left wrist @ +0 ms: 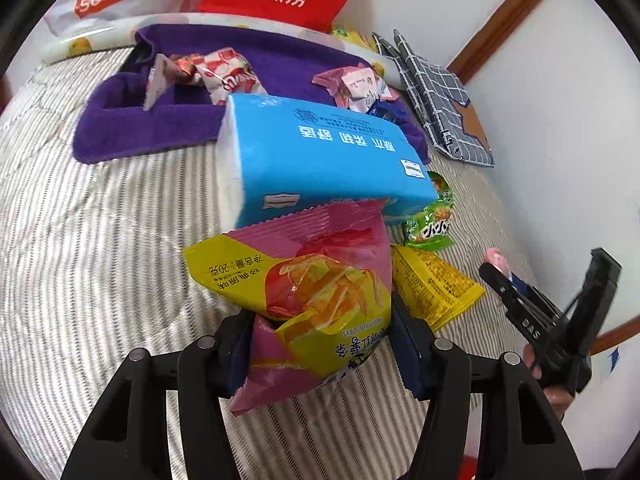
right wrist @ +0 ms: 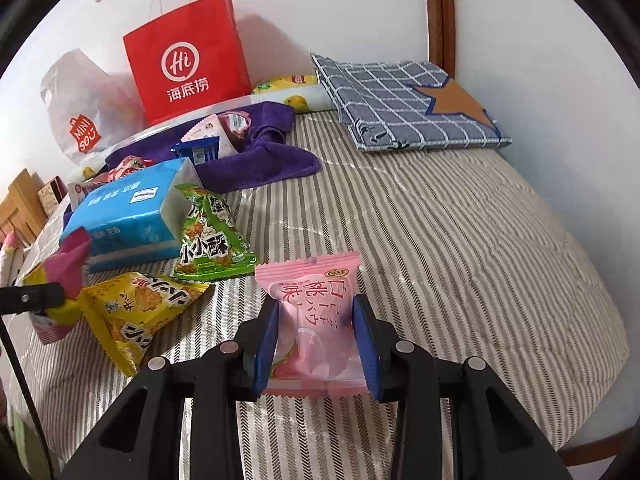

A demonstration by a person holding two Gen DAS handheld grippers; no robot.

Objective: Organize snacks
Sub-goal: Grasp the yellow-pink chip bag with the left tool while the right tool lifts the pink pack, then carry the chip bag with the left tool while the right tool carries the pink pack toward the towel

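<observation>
My left gripper is shut on a pink and yellow sweet potato stick bag, which tilts up just in front of a blue tissue pack. The right wrist view shows that bag held off the bed at the left edge. My right gripper is shut on a small pink peach snack packet, its blue pads pressing both sides. A yellow cracker bag and a green snack bag lie on the striped bed between the two grippers.
A purple towel behind the tissue pack carries a red-white packet and pink packets. A red paper bag and a white plastic bag stand against the wall. A folded checked cloth lies at the back right.
</observation>
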